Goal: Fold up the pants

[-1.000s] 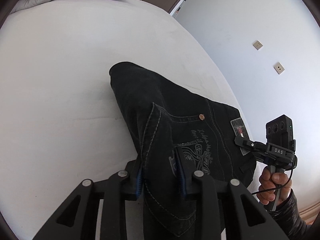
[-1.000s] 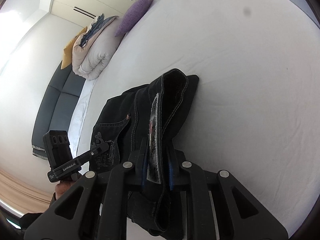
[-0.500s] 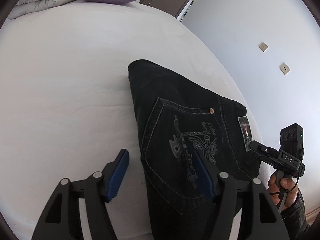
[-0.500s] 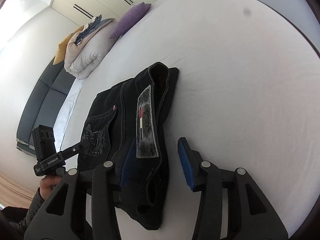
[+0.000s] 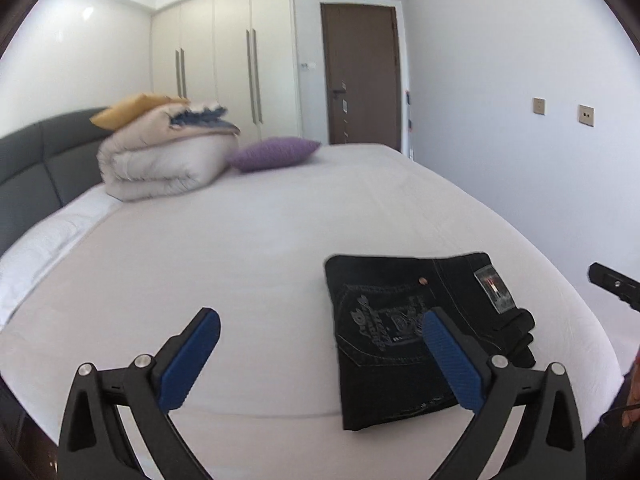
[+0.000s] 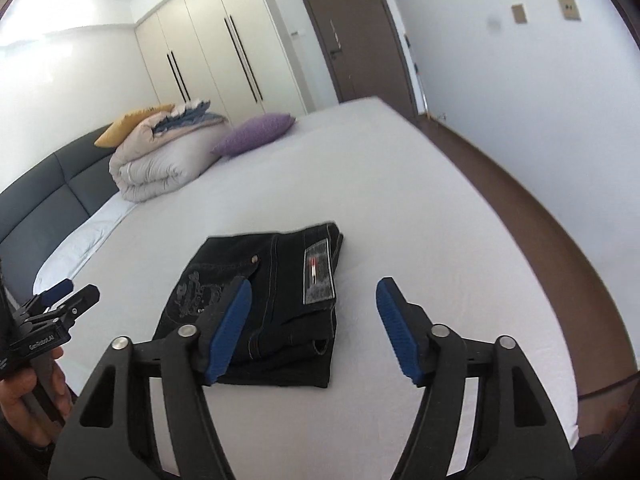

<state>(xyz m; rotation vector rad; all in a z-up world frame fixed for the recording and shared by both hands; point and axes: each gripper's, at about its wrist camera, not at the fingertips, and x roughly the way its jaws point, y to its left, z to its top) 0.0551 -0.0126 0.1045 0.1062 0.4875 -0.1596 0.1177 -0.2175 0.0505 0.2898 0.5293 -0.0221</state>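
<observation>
The black jeans (image 5: 404, 320) lie folded into a compact rectangle on the white bed (image 5: 240, 260), back pocket and waist label facing up. They also show in the right wrist view (image 6: 276, 288). My left gripper (image 5: 320, 340) is open and empty, held back above the bed's near edge, to the left of the jeans. My right gripper (image 6: 314, 312) is open and empty, held back above the jeans' near right corner. Neither gripper touches the jeans.
A rolled cream duvet (image 5: 160, 164) with folded clothes on top and a purple cushion (image 5: 276, 152) sit at the head of the bed by a grey headboard (image 5: 36, 168). Wardrobes and a brown door (image 5: 360, 76) stand behind. Floor runs along the bed's right side (image 6: 540, 216).
Both grippers let go of the jeans, opened wide and pulled back and up. The jeans now lie flat on the bed.
</observation>
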